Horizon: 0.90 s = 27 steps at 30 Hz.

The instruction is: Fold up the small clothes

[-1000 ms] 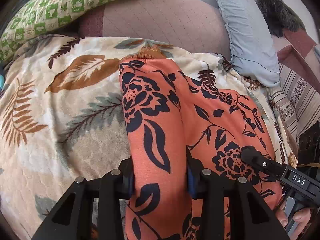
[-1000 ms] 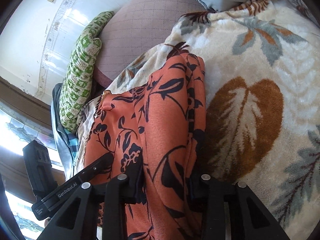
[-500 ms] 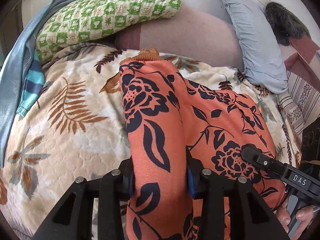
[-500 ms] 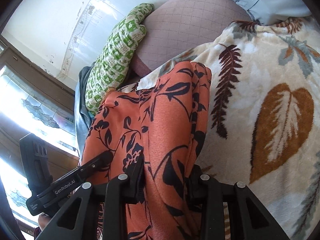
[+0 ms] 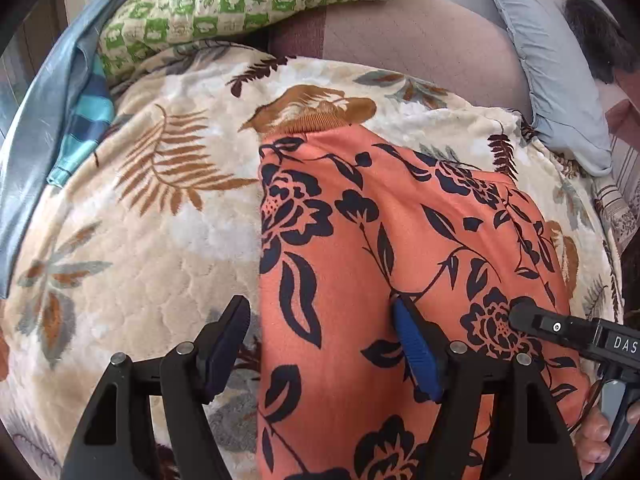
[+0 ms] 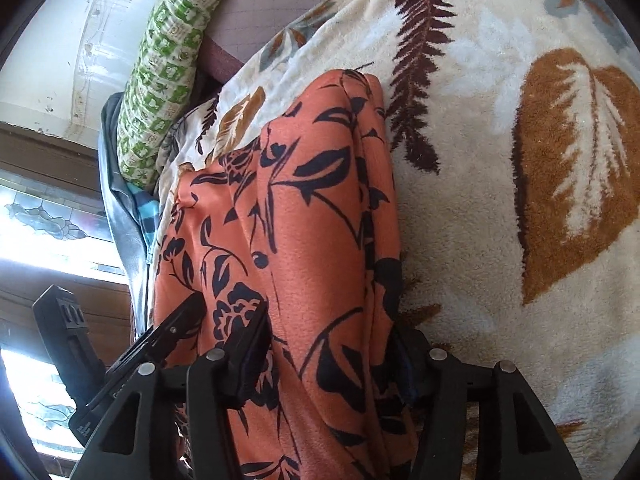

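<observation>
Both the left gripper and right gripper are opening their fingers around the cloth, so lift away gently to keep the fold flat on the blanket.

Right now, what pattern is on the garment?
Orange with dark navy flowers and leaves; the garment shows best in the left wrist view.
</observation>
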Available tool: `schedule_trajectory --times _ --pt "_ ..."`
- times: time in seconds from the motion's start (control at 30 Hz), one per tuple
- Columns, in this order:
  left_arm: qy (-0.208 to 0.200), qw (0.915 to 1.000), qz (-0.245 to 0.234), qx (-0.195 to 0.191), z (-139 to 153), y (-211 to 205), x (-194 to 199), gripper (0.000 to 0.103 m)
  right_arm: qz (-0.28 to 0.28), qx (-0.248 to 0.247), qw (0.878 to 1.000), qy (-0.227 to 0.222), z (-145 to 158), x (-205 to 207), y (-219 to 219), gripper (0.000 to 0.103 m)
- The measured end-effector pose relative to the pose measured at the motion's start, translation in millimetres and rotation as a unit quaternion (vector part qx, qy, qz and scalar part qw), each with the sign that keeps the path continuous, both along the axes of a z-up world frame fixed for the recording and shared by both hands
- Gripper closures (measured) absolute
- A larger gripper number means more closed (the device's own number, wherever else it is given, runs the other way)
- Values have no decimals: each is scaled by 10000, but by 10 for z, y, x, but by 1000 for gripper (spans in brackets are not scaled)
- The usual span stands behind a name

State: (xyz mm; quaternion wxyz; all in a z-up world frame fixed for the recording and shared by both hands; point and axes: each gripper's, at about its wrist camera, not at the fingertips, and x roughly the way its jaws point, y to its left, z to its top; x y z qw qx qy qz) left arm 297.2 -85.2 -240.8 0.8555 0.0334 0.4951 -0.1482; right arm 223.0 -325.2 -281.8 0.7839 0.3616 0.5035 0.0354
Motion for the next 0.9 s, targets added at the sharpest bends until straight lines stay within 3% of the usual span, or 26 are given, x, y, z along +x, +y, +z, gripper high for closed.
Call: schedule_trajectory --times 0.23,0.5,0.57,0.7,0.9 --pt "-927 9933 139 682 560 88 -470 23 -398 -840 9917 -888 588 -310 -80 44" --pt "-1852 9732 392 1305 1172 290 -1251 20 -568 -1755 9659 -1815 1168 -1008 381 44" --pt "-2126 9674 403 1315 1319 368 -1477 10 -614 -1971 9579 -1995 1307 -1239 535 44" --pt "-2630 9556 316 1294 1590 498 -1869 8 -713 -2180 9490 -2165 1480 -1789 802 43" --pt "-2815 9549 392 854 1918 713 -2240 8 -696 -2709 9353 -2167 1830 -2311 1002 43"
